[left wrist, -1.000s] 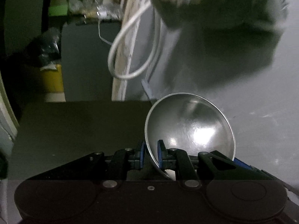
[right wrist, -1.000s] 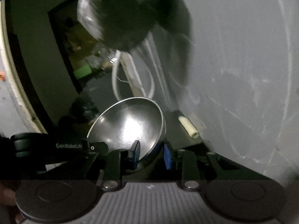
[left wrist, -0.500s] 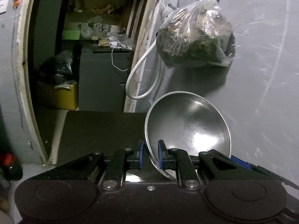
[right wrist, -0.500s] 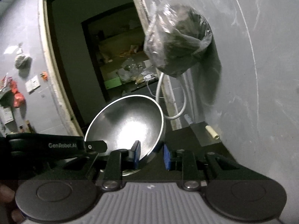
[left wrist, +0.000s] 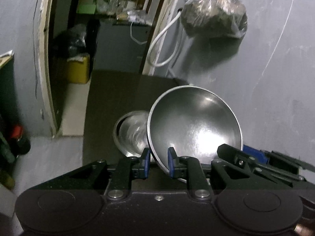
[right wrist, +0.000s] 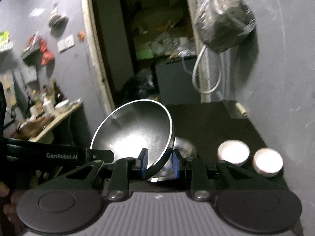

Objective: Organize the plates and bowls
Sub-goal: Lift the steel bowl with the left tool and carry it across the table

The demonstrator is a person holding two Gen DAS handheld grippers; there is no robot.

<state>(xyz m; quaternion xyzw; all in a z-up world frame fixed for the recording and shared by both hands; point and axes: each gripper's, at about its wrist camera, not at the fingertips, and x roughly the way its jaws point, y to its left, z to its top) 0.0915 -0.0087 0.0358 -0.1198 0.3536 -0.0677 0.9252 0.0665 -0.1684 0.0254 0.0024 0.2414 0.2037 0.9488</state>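
One large steel bowl (left wrist: 195,129) hangs tilted in the air, and both grippers hold it by opposite sides of its rim. The left gripper (left wrist: 159,163) has the rim between its blue pads; its jaws are opening, though the pads still touch the wall. The right gripper (right wrist: 159,164) is shut on the same steel bowl (right wrist: 135,129), near its far edge. Each gripper shows in the other's view: the right gripper (left wrist: 254,155) and the left gripper (right wrist: 98,154). Below it, a second steel bowl (left wrist: 130,135) rests on the dark table (right wrist: 216,122). Two small white bowls (right wrist: 233,152) (right wrist: 267,162) stand to the right.
A stuffed plastic bag (left wrist: 214,11) hangs on the grey wall above a looped white hose (left wrist: 165,39). An open doorway (right wrist: 157,39) leads to a cluttered room with a yellow box (left wrist: 77,70). A crowded side table (right wrist: 51,116) stands at the left.
Both views have drawn back from the wall and the hanging bag. The second steel bowl and the white bowls have come into sight below. The left pads stand slightly wider apart.
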